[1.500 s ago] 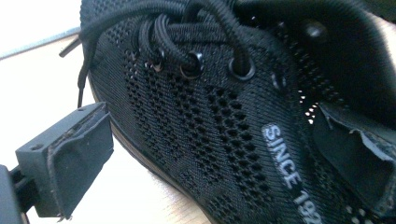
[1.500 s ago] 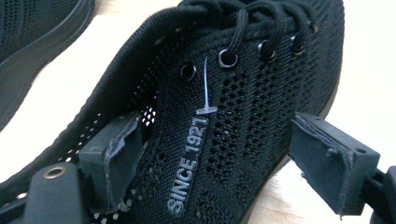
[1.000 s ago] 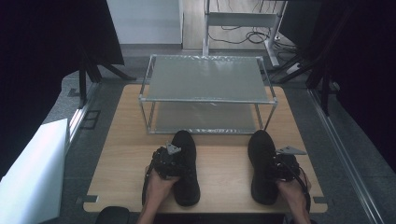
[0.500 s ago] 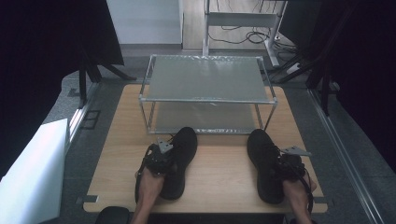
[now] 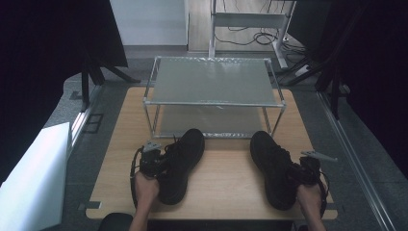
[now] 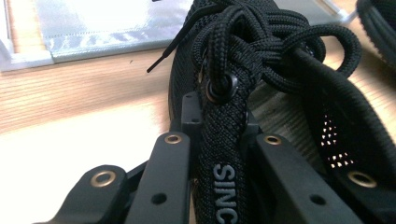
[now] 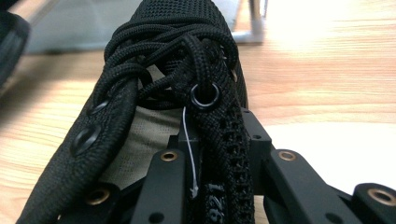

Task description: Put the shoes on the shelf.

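Note:
Two black lace-up shoes lie on the wooden table (image 5: 226, 185). The left shoe (image 5: 182, 161) is slanted, toe toward the rack. My left gripper (image 5: 161, 163) grips its side. In the left gripper view my left gripper (image 6: 219, 126) has just been closing, and its jaws pinch the laced collar edge of the left shoe (image 6: 289, 60). The right shoe (image 5: 270, 166) points away from the person, and my right gripper (image 5: 293, 172) holds its outer side. In the right gripper view my right gripper (image 7: 217, 126) has likewise just been closing and clamps the eyelet wall of the right shoe (image 7: 173, 28).
A two-shelf metal rack (image 5: 211, 82) stands at the back of the table, just beyond the shoes' toes. Its lower shelf (image 6: 93, 23) lies close ahead of the left shoe. A white board (image 5: 29, 183) leans at the left, off the table.
Both grippers have shut on the shoes' collars. The left hand drew toward the left, and the left shoe swung from straight to slanted. The right shoe barely shifted.

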### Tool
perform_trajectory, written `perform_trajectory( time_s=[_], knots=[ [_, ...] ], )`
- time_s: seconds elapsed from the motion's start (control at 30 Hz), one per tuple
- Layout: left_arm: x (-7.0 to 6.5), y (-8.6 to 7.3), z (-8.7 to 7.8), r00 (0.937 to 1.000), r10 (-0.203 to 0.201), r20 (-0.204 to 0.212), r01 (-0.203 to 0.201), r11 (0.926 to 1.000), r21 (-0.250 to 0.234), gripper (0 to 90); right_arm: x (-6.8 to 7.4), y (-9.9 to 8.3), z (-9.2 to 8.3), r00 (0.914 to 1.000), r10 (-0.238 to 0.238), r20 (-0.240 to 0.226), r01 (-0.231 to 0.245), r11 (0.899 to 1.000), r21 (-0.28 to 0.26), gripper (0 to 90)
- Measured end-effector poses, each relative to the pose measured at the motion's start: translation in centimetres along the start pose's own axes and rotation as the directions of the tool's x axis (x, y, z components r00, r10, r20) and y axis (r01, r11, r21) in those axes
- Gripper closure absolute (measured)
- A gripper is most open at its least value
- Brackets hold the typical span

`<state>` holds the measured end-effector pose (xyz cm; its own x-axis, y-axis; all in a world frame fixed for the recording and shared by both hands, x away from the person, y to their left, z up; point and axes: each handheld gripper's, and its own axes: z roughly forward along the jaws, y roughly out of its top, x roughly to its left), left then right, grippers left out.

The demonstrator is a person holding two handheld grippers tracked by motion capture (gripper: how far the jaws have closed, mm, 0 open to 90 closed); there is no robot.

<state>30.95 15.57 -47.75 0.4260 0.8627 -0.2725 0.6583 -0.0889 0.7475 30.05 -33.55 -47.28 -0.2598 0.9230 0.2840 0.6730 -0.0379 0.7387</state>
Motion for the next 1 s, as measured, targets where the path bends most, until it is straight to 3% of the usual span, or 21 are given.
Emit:
perform_trajectory(
  time_s=[0.1, 0.13, 0.4, 0.47, 0.5, 0.53, 0.57, 0.6, 0.67, 0.77, 1.0],
  knots=[
    [-0.2, 0.2, -0.3, 0.9996, -0.01, 0.027, 0.01, 0.9998, -0.015, 80.4, 0.1, 0.1, -0.1, 0.9992, 0.019, -0.035, -0.02, 1.0, -0.005, 75.2],
    [-0.5, 0.5, -0.4, 0.999, -0.009, 0.043, 0.01, 0.9997, -0.023, 80.4, 0.3, 0.3, -0.1, 0.9966, 0.04, -0.072, -0.041, 0.999, -0.01, 75.2],
    [-1.8, 1.4, -1.0, 0.9972, -0.011, 0.074, 0.016, 0.9977, -0.067, 80.3, 1.5, 0.9, -0.2, 0.9874, 0.059, -0.147, -0.065, 0.997, -0.034, 75.1],
    [-2.0, 1.6, -1.2, 0.9965, -0.019, 0.082, 0.025, 0.9962, -0.083, 80.3, 2.1, 1.2, -0.1, 0.9794, 0.08, -0.185, -0.09, 0.995, -0.046, 75.1],
    [-2.1, 1.6, -1.3, 0.9961, -0.028, 0.084, 0.036, 0.995, -0.093, 80.3, 2.1, 1.2, -0.1, 0.9794, 0.08, -0.185, -0.09, 0.995, -0.046, 75.1],
    [-2.2, 1.7, -1.5, 0.9955, -0.044, 0.084, 0.054, 0.9916, -0.118, 80.2, 2.5, 1.4, 0.0, 0.9732, 0.095, -0.21, -0.108, 0.993, -0.051, 75.1],
    [-2.2, 1.7, -1.5, 0.9955, -0.044, 0.084, 0.054, 0.9916, -0.118, 80.2, 2.5, 1.4, 0.0, 0.9732, 0.095, -0.21, -0.108, 0.993, -0.051, 75.1],
    [-2.3, 1.7, -1.6, 0.9947, -0.055, 0.087, 0.066, 0.989, -0.132, 80.2, 3.0, 1.6, 0.2, 0.9651, 0.112, -0.237, -0.129, 0.99, -0.058, 75.0],
    [-2.4, 1.7, -1.8, 0.993, -0.068, 0.096, 0.082, 0.9853, -0.15, 80.2, 3.2, 1.7, 0.2, 0.9623, 0.117, -0.246, -0.135, 0.989, -0.059, 75.0],
    [-2.7, 1.6, -2.2, 0.9892, -0.086, 0.118, 0.107, 0.9781, -0.179, 80.2, 4.1, 2.0, 0.4, 0.9508, 0.131, -0.281, -0.154, 0.986, -0.063, 75.1],
    [-3.7, 2.0, -2.8, 0.9852, -0.088, 0.147, 0.12, 0.9668, -0.225, 80.2, 6.0, 2.9, 0.2, 0.9253, 0.161, -0.344, -0.202, 0.975, -0.088, 75.1]
  ],
)
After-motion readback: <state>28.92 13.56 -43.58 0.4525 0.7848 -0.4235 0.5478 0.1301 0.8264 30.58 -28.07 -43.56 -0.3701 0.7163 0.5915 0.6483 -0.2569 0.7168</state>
